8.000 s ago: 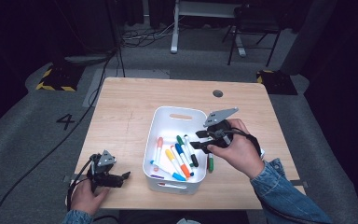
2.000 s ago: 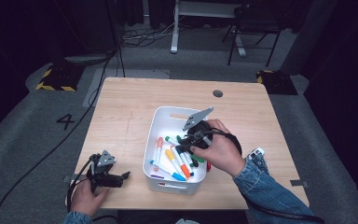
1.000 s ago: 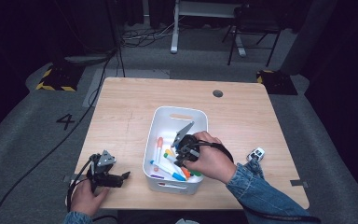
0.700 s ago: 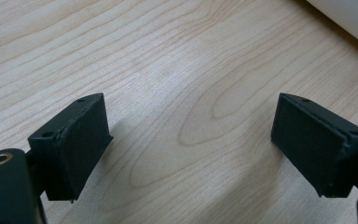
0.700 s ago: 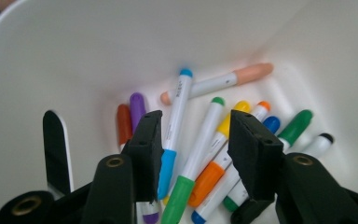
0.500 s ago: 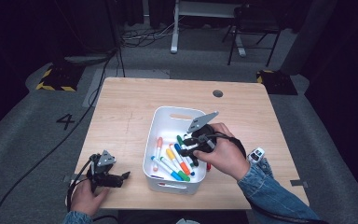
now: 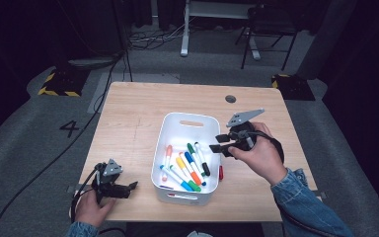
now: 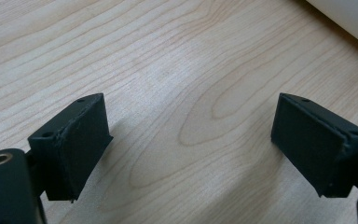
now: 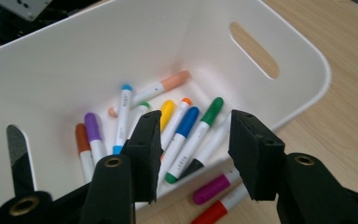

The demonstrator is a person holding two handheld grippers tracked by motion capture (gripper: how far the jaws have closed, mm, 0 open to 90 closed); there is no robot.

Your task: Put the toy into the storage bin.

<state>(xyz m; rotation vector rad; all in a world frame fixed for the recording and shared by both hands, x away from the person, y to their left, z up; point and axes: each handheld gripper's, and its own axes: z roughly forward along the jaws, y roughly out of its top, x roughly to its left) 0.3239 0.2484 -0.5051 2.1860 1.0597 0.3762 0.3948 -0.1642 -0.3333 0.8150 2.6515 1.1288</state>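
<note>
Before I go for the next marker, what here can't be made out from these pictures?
- Markers on the table: right gripper view, purple and red ones partly hidden behind the right gripper; the bottom edge cuts off the red one.
- Marker labels: high view, too small to read.
- White bin: left gripper view, cut off at the top right corner.

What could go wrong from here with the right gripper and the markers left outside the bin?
1. The purple marker and red marker lie tight against the white bin wall; the right gripper, its jaws just opened and empty, may catch the wall or grab both.
2. A nudge could roll the red marker off the table's near edge.
3. The left gripper rests open, apart from the bin, so nothing steadies it.
</note>
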